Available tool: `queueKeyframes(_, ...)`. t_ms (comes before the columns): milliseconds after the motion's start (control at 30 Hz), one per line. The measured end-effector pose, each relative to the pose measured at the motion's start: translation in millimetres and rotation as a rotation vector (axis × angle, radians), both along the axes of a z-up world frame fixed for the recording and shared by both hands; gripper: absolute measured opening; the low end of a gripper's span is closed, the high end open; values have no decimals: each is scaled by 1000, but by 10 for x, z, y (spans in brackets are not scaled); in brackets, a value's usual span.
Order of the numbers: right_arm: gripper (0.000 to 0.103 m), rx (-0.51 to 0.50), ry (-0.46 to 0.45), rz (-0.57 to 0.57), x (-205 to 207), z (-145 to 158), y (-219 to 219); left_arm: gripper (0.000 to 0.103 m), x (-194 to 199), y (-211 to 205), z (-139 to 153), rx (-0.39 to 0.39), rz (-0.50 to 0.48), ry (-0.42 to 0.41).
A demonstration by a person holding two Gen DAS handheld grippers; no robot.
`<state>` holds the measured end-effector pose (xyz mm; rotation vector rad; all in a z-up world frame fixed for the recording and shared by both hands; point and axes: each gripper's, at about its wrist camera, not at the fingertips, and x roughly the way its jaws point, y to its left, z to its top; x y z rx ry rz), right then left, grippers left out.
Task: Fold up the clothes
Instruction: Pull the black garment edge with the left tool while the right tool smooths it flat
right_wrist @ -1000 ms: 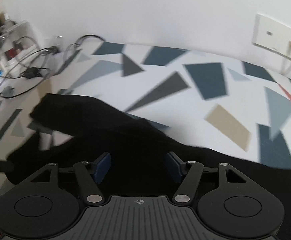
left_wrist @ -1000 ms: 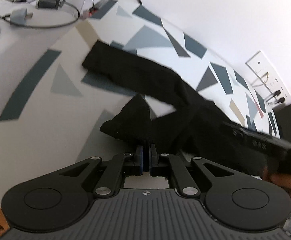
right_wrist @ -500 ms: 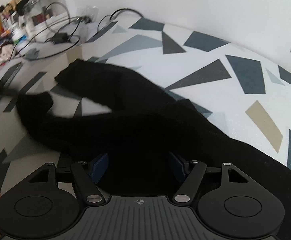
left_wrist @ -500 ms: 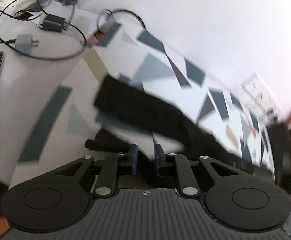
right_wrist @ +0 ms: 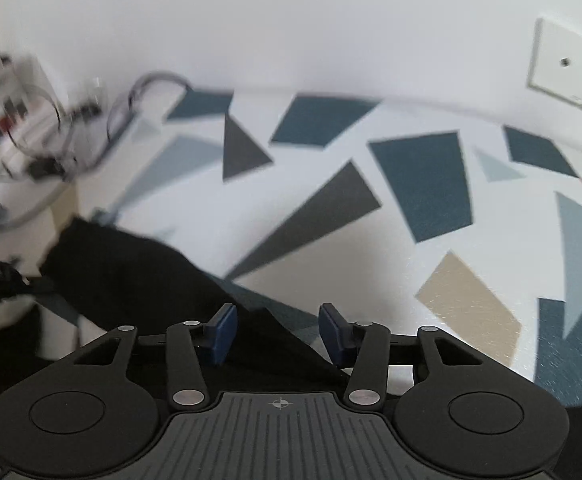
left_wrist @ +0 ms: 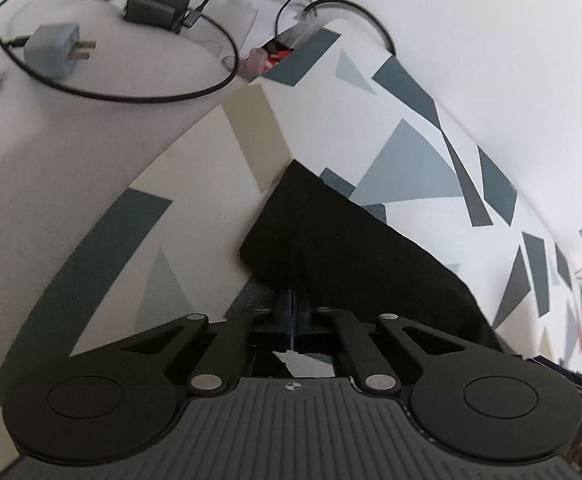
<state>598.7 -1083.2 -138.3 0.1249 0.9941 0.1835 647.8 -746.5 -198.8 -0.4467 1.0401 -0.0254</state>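
I had the left gripper [left_wrist: 292, 312] clamped on the garment's [left_wrist: 343, 252] edge, the black cloth lying on the patterned cover [left_wrist: 407, 160]. The right gripper [right_wrist: 277, 334] hung spread above that cloth, so I judged tension mattered most

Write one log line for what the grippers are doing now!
left gripper: shut on black garment | right gripper: open

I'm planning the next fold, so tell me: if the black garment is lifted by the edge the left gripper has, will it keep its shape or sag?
It will probably sag: the black garment lies limp and flat on the patterned cloth, showing no stiffness. It looks thin, so likely light. The left gripper has its jaws shut on one edge only, so the rest would likely trail and drape.
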Motion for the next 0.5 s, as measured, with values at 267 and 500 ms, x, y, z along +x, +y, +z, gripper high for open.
queueKeyframes(267, 0, -68, -33, 39, 6, -52, 110, 0, -42, 264, 49, 43, 38, -33)
queueKeyframes(500, 7, -12, -78, -40, -3, 23, 10, 10, -54, 276, 135, 49, -16, -5)
